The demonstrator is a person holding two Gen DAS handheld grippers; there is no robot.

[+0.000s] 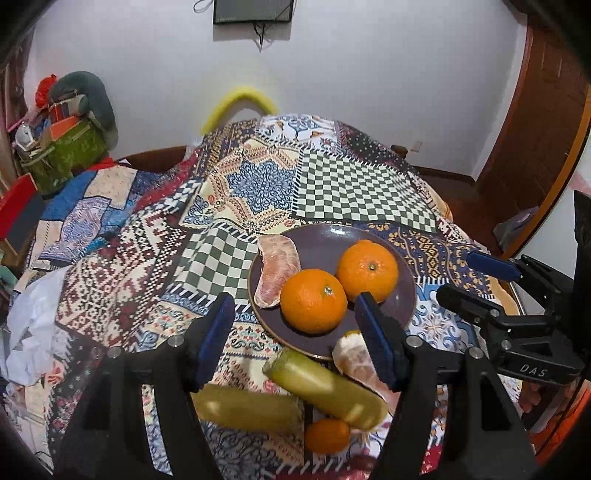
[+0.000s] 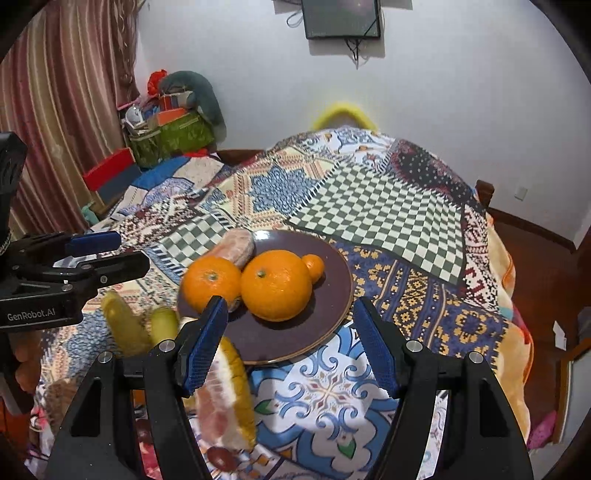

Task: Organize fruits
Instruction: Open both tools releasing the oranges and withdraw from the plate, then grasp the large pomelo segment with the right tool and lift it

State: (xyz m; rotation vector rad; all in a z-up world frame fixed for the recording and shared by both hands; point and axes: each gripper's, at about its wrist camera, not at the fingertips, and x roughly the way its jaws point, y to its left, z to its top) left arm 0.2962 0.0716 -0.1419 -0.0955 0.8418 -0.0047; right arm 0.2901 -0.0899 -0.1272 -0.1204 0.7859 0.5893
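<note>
pomelo wedge (image 2: 227, 398) beside open right tool (image 2: 290, 345)

Home room: patchwork cloth (image 1: 258, 192) over table, curtain (image 2: 66, 110), wall screen (image 2: 341, 18), clutter pile (image 1: 70, 147).

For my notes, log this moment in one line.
plate: two oranges, pomelo piece, small citrus | off plate: bananas | left gripper open | right gripper open

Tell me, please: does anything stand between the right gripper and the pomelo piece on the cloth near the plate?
Nothing visible does. The pomelo piece lies on the cloth just below the right gripper, beside its left finger, and both fingers are spread open. The plate sits just beyond it.
</note>
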